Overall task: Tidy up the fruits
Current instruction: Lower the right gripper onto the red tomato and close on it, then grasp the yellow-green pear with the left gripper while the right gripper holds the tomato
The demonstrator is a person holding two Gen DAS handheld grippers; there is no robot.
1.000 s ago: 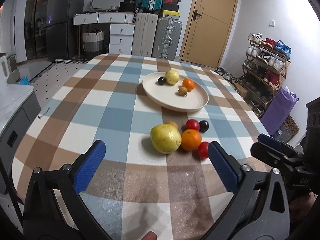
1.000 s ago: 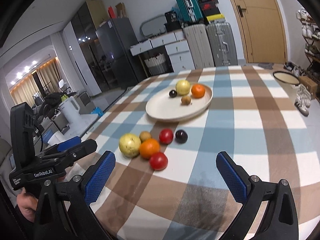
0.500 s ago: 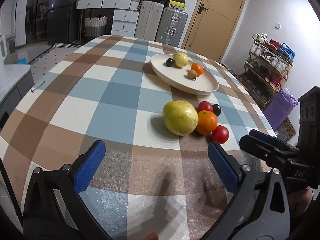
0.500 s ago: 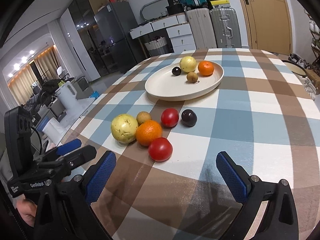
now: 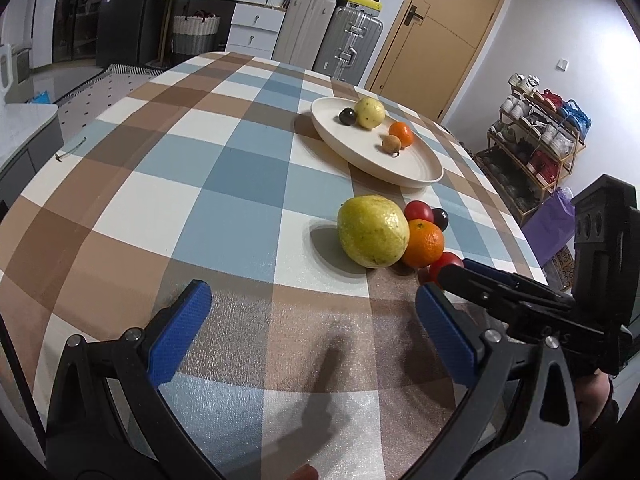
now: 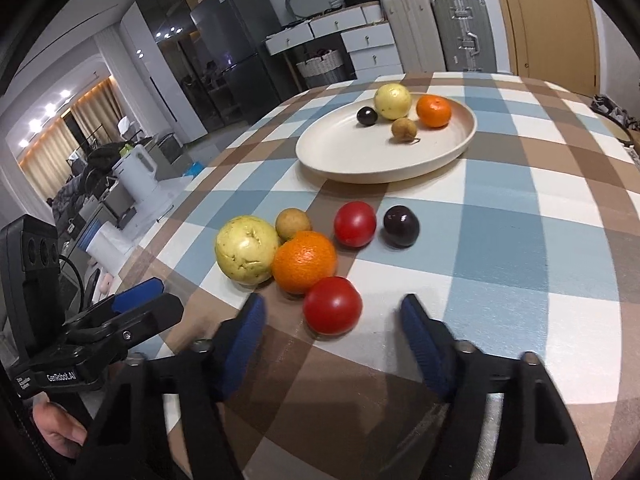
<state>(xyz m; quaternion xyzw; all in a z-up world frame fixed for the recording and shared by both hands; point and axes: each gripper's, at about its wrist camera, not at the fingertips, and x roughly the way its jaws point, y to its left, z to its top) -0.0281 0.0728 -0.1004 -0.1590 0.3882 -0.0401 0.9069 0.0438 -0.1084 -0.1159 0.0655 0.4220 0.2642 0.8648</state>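
The right hand-held gripper (image 6: 332, 320) is closing, its blue pads not yet touching the small, glossy red tomato (image 6: 332, 305) on the checked worktop (image 6: 500, 264). It looks smooth, soft-skinned (bruisable): grip gently across its middle. The left hand-held gripper (image 5: 312, 320) hangs wide, empty.

Both grippers are black plastic frames with two long fingers faced in ribbed blue pads. On the left gripper (image 5: 316, 318), silver screws sit behind each pad (image 5: 180, 330). The right gripper (image 6: 332, 330) carries the same screws. Beside it, the left tool's body bears white "GenRoboLAI" lettering (image 6: 60, 377), a black cable (image 6: 74, 276) and a boxy black module (image 6: 30, 276).
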